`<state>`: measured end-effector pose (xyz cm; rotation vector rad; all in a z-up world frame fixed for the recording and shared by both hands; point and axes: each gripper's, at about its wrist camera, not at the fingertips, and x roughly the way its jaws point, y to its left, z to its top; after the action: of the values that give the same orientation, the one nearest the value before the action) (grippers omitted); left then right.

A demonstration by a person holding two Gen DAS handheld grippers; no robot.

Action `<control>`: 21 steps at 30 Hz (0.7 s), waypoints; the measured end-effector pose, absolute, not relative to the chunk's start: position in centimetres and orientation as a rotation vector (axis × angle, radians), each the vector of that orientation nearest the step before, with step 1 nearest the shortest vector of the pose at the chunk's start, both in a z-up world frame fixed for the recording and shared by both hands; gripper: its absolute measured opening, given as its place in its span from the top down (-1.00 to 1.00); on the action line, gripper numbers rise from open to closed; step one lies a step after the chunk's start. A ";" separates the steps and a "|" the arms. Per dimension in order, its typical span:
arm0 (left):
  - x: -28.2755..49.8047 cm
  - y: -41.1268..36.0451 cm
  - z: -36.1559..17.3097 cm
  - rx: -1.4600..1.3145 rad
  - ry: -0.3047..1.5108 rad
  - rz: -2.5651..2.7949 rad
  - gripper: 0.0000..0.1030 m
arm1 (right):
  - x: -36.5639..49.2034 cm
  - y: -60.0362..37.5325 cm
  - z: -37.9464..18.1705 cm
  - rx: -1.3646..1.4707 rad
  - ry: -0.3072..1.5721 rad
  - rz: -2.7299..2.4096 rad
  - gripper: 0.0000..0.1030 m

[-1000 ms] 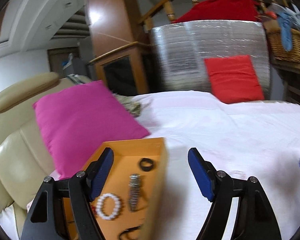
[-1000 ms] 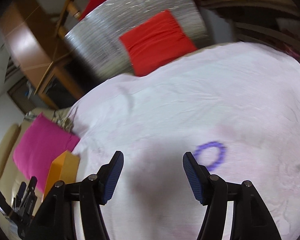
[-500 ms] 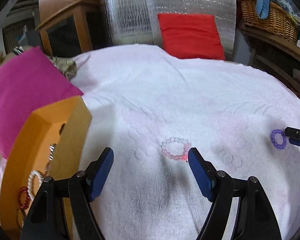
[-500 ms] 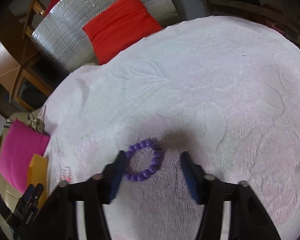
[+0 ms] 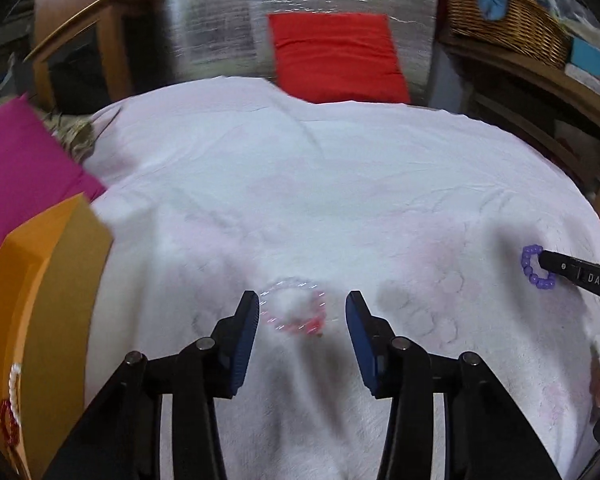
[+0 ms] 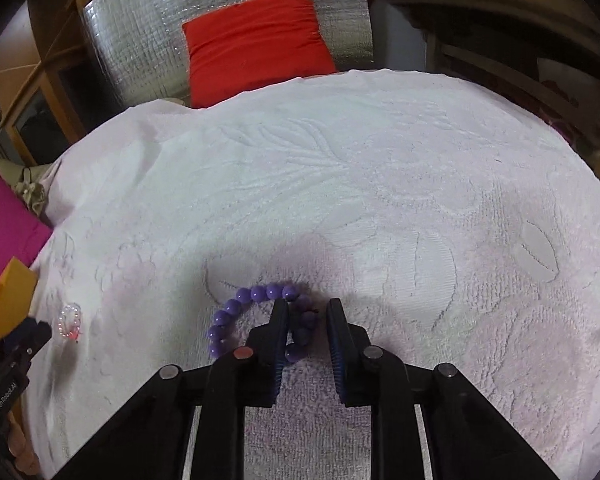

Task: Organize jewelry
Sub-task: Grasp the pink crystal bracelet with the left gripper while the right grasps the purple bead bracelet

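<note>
On the white embossed towel (image 6: 380,184) that covers the bed, I see my 2 grippers working at 2 bracelets well apart from each other. My right gripper (image 6: 308,308) has just been closing its jaws, and 1 side of the purple bead bracelet (image 6: 236,308) sits between them: the left finger stands inside the loop, the right finger outside it. A small gap shows between the outer pad and the beads, so I cannot call it a grip; the bracelet lies flat on the towel. From the left wrist view the same purple bracelet (image 5: 536,266) shows far to the right with the tip of the right gripper (image 5: 548,264) at it.

My left gripper (image 5: 302,312) has also just been closing, yet its jaws stand apart with nothing pressed between them. The pink and clear bead bracelet (image 5: 292,312) lies on the towel between and just beyond the fingertips, blurred, not touched as far as I can tell.

At the left edge stands the orange box (image 5: 48,300), tilted toward me, with a red bead bracelet (image 5: 8,420) and a white pearl strand (image 5: 14,380) showing inside. Behind it sits a magenta cushion (image 5: 16,152), and a red cushion (image 6: 256,40) leans on silver foil sheeting (image 6: 140,40) at the far side.
</note>
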<state>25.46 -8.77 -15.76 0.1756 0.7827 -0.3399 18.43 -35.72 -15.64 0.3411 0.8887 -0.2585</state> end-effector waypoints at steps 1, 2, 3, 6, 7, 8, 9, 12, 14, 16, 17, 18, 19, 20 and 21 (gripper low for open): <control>25.6 -9.2 -16.0 0.187 0.788 -0.341 0.19 | 18.4 -35.9 -15.7 0.355 0.888 -0.256 0.58; 25.9 -9.4 -16.3 0.188 0.800 -0.347 0.25 | 18.3 -36.1 -15.7 0.372 0.887 -0.251 0.58; 26.1 -9.6 -16.6 0.189 0.811 -0.352 0.32 | 18.4 -36.2 -15.7 0.381 0.887 -0.250 0.58; 26.9 -10.4 -17.8 0.218 0.843 -0.353 0.34 | 18.2 -36.5 -15.8 0.419 0.884 -0.250 0.58; 27.3 -10.6 -18.3 0.225 0.870 -0.351 0.35 | 18.5 -36.4 -15.8 0.419 0.885 -0.251 0.58; 27.6 -10.6 -18.8 0.221 0.899 -0.349 0.39 | 18.5 -36.3 -15.7 0.417 0.885 -0.253 0.58; 27.7 -10.6 -18.9 0.208 0.908 -0.355 0.48 | 18.5 -36.2 -15.7 0.413 0.886 -0.255 0.58; 28.2 -10.1 -18.9 0.147 0.933 -0.403 0.81 | 18.6 -36.2 -15.7 0.416 0.887 -0.256 0.58; 28.4 -9.6 -19.1 0.107 0.947 -0.425 0.84 | 18.6 -36.2 -15.7 0.423 0.888 -0.255 0.58; 28.4 -9.2 -19.0 0.076 0.956 -0.453 0.86 | 18.6 -36.3 -15.6 0.432 0.890 -0.253 0.59; 28.3 -9.1 -18.9 0.066 0.962 -0.467 0.86 | 18.5 -36.3 -15.6 0.433 0.890 -0.252 0.59; 28.1 -8.9 -18.8 0.057 0.966 -0.482 0.86 | 18.4 -36.3 -15.6 0.432 0.891 -0.250 0.59; 27.8 -8.9 -18.7 0.054 0.969 -0.500 0.86 | 18.3 -36.3 -15.5 0.433 0.892 -0.245 0.59; 27.5 -8.9 -18.6 0.055 0.970 -0.513 0.86 | 18.2 -36.4 -15.5 0.437 0.893 -0.240 0.59; 27.1 -8.8 -18.5 0.055 0.973 -0.524 0.86 | 18.1 -36.5 -15.4 0.447 0.895 -0.233 0.60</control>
<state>27.12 -8.77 -18.48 0.0551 0.9726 -0.5236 18.12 -36.49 -15.39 0.4469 0.8947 -0.2330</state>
